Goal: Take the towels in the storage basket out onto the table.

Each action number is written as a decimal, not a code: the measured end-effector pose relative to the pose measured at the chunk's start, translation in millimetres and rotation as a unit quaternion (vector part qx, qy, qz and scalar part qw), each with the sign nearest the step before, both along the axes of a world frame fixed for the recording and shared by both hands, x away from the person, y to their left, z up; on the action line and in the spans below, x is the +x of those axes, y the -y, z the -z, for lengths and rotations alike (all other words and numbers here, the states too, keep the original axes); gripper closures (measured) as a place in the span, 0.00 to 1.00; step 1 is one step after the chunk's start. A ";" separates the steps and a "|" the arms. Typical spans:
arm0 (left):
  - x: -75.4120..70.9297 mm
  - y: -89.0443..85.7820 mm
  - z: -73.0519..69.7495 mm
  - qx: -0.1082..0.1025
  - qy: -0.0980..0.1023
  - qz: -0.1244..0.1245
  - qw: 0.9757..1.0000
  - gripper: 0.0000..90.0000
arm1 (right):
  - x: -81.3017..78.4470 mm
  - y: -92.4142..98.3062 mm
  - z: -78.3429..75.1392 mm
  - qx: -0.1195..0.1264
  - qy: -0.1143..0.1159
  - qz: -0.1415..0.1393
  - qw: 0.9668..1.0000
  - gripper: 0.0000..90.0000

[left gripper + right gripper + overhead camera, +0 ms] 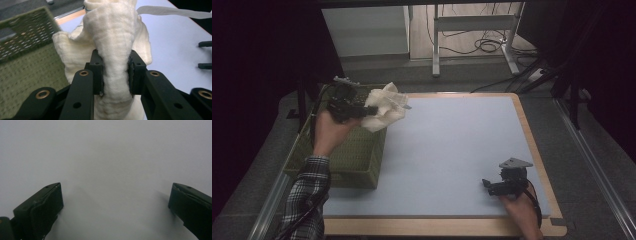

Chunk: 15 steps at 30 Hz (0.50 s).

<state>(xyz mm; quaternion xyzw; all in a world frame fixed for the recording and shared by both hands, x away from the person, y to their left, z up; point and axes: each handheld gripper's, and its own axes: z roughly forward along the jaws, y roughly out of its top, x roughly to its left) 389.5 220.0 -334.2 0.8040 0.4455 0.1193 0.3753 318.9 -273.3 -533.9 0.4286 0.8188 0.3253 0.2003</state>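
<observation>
A crumpled cream cloth point(385, 108) hangs in the air over the right edge of the green basket point(352, 152), pinched in my left gripper point(370, 111). In the left gripper view the black pads squeeze a thick fold of the cloth point(115, 50), my left gripper point(115, 72) shut on it, and a loose strip trails off to the upper right. My right gripper point(486, 185) rests low at the table's front right with its jaws spread wide. In the right gripper view my right gripper point(116, 202) holds nothing and faces bare pale blue mat.
The pale blue mat point(452, 150) covers the table inside a wooden border point(532, 145). The woven green basket stands at the table's left edge, its mesh wall point(27, 32) close behind the cloth. Desk legs and cables point(477, 45) lie on the floor beyond.
</observation>
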 end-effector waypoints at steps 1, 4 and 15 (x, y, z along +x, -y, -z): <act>0.3 4.5 -0.2 -0.001 0.001 0.004 1.000 0.79 | 0.0 0.0 0.0 0.000 0.000 0.000 1.000 0.00; 1.1 16.6 -0.8 0.001 0.008 0.013 1.000 0.79 | 0.0 0.0 0.0 0.000 0.000 0.000 1.000 0.00; 4.2 64.5 12.6 -0.003 0.009 0.053 0.999 0.78 | 0.1 0.0 0.0 0.000 -0.001 -0.001 1.000 0.00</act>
